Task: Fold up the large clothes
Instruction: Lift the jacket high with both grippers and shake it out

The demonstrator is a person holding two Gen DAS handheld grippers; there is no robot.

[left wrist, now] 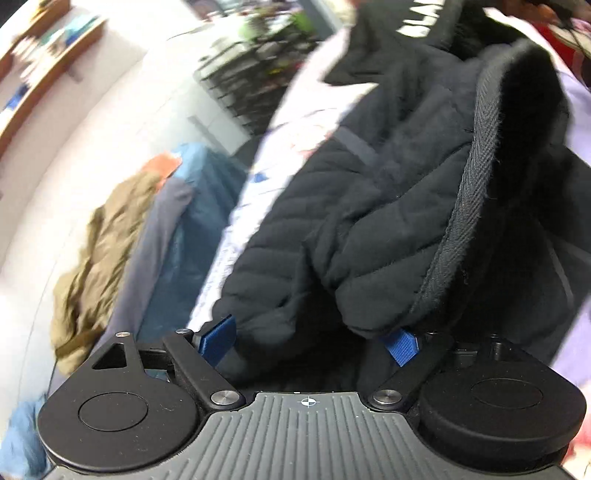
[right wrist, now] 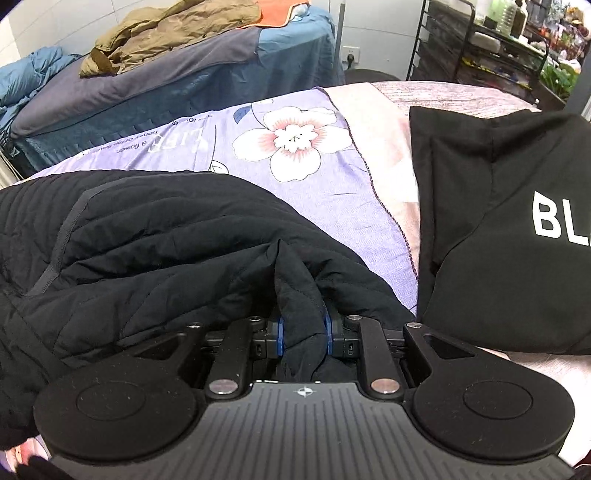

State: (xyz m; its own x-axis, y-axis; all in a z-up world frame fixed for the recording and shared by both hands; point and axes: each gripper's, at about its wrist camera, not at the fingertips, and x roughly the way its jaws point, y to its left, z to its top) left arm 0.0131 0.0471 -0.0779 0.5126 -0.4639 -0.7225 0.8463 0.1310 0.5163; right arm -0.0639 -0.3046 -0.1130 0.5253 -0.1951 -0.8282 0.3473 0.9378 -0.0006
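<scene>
Pinching a bunched fold of the black quilted jacket, the right gripper had its blue pads drawn close on either side of the cloth, the ridge of fabric rising straight up between them and running back over the gripper's body. The jacket spread away from that grip toward the near left corner of the bed, its stitched channels and a grey tape seam plain in the right wrist view.

The left gripper stood with its jaws spread wide. Its two blue pads sat well apart, and a thick mass of the same jacket, with a fuzzy lined edge curling down on the right, hung in the gap between them. The cloth touched or overlapped both pads, yet they did not press on it. That view was blurred and tilted.

Under the jacket lay a lilac bedspread printed with a large white and pink flower and some lettering. Toward the far right of the bed lay a second black garment, flat and apart from the jacket, bearing the white letters "BL" at the frame's edge.

Beyond the bed's far edge stood a second bed in blue covers, with an olive coat heaped on top and an orange cloth beside it. A black wire shelf rack crowded with small items stood at the far right against the wall.
</scene>
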